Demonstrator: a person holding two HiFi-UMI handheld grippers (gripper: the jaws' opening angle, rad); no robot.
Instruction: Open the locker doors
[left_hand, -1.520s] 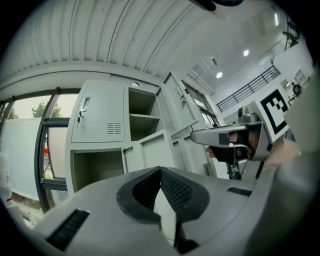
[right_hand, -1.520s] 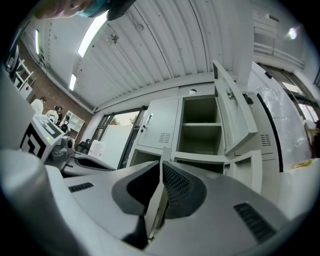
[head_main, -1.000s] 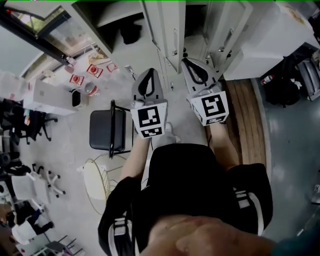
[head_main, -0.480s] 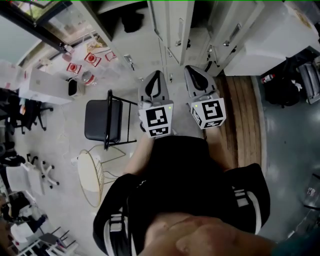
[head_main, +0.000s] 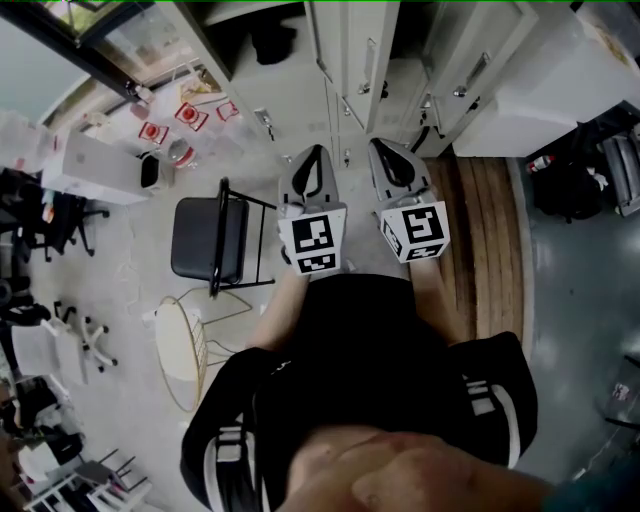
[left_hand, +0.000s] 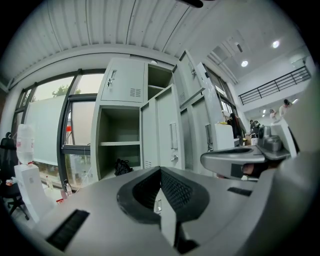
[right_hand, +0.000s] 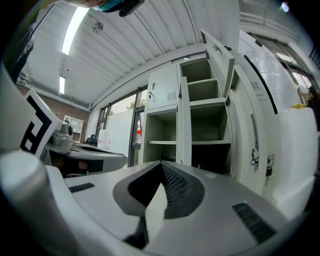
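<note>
**Both jaws shut and empty, facing a locker bank that is largely open**

The locker doors (head_main: 352, 50) run along the top edge of the head view, and the person stands back from them, touching none. In the right gripper view several doors hang open on bare shelved compartments (right_hand: 210, 125) at the centre of the frame. A small upper door (left_hand: 122, 80) in the upper left of the left gripper view looks closed. A tall door with a long handle (right_hand: 252, 132) stands at the right edge of the right gripper view, and I cannot tell whether it is latched. My reading is a pause between doors, or the task close to done.

The left gripper (head_main: 316, 152) and the right gripper (head_main: 386, 148) sit side by side at the middle of the head view, both aimed at the lockers. The left gripper's jaws are pressed together with nothing between them. The right gripper's jaws are likewise closed tip to tip and hold nothing.

The next move probably calls for picking a door that is still shut. One gripper would then need its jaws spread and carried forward to that door's handle.
</note>
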